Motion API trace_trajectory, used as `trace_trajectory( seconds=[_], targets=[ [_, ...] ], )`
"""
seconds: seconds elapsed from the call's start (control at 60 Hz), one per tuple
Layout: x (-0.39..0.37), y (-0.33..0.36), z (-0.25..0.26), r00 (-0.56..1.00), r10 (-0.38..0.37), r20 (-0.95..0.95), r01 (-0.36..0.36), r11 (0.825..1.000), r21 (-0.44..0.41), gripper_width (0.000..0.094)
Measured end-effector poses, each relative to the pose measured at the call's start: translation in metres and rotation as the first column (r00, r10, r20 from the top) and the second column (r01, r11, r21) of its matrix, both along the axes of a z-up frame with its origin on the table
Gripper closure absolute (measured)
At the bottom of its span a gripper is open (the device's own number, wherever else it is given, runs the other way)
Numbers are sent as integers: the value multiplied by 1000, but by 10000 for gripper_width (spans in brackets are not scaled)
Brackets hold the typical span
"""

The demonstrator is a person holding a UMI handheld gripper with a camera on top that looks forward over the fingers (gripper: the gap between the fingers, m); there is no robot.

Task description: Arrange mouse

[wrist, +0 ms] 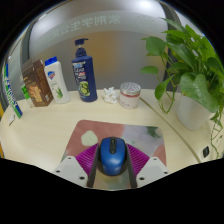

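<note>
At the bottom centre of the frame, the gripper (111, 170) has its two fingers (84, 158) either side of a blue mouse (112, 153), the purple pads close against its flanks; whether they actually press on it or leave a sliver of gap cannot be told from here. The mouse sits over a grey-brown mouse mat (107, 131) that lies flat on the pale bench (45, 125), and it looks to be at the near half of that mat, though whether it rests on the mat or is lifted just above it is not clear. My reading is that the step in hand is the placing itself: the mouse is at or over the mat, and the next move calls for settling it squarely on the mat, then spreading the fingers and drawing straight back so the mouse is not dragged askew. Beyond the mat, toward the upper middle of the frame, stands a dark blue pump bottle (84, 70), upright, with a small white crumpled object just beside its base. To its right is a small lidded jar (130, 95), its contents hidden. In the upper left stand a white bottle (56, 79) and a brown carton (38, 85), side by side and closed, with slim tubes further left at the edge. At the right a leafy plant (188, 60) rises from a white pot (190, 112), well apart from the mat.
</note>
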State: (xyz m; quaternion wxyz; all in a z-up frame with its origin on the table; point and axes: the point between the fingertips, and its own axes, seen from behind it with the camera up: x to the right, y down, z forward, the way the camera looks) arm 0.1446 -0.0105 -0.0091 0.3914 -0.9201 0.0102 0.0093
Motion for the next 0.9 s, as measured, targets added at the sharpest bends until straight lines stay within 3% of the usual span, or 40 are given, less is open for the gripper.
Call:
trace_trajectory(
  seconds=[0.067, 0.133, 0.183, 0.25, 0.567, 0.9],
  targets=[
    [0, -5, 4, 1000, -1, 0, 1, 1000, -4, 326],
    [-1, -13, 17, 1000, -2, 5, 1, 1000, 5, 72],
    [0, -21, 30, 1000, -10, 22, 9, 1000, 20, 105],
    [0, -36, 52, 999, -19, 51, 16, 999, 46, 69],
    [-27, -154, 158, 989, -74, 127, 53, 985, 163, 79],
    [-57, -234, 194, 988, -94, 119, 70, 979, 190, 81]
  ],
)
